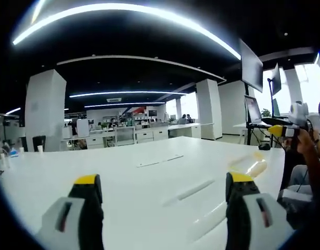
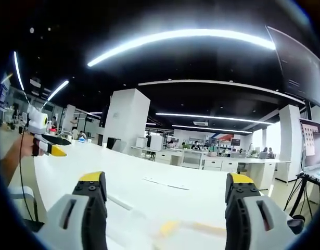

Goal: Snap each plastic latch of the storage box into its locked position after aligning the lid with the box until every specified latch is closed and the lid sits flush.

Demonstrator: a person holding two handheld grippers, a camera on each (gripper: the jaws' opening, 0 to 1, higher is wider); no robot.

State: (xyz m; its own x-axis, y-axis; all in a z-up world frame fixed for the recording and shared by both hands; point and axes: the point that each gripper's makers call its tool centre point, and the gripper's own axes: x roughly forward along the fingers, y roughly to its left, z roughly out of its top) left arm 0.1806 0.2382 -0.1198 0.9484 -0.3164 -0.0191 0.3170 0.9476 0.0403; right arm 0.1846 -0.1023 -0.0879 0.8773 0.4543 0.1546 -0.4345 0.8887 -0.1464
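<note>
A wide white table (image 1: 149, 182) stretches ahead under both grippers. My left gripper (image 1: 163, 179) is held just above it, its yellow-tipped jaws far apart with nothing between them. At the right edge of the left gripper view a hand holds my right gripper (image 1: 279, 130) over the table's corner. In the right gripper view, my right gripper (image 2: 165, 178) is likewise open and holds nothing above the white table (image 2: 149, 198). At that view's left edge an arm holds my left gripper (image 2: 54, 150) out over the table.
A thin flat strip (image 1: 160, 161) lies in the tabletop's middle. A laptop on a stand (image 1: 252, 109) and a dark screen (image 1: 252, 65) are beyond the table's right side. Small items (image 1: 6, 153) sit at the table's left edge. Pillars and office desks fill the background.
</note>
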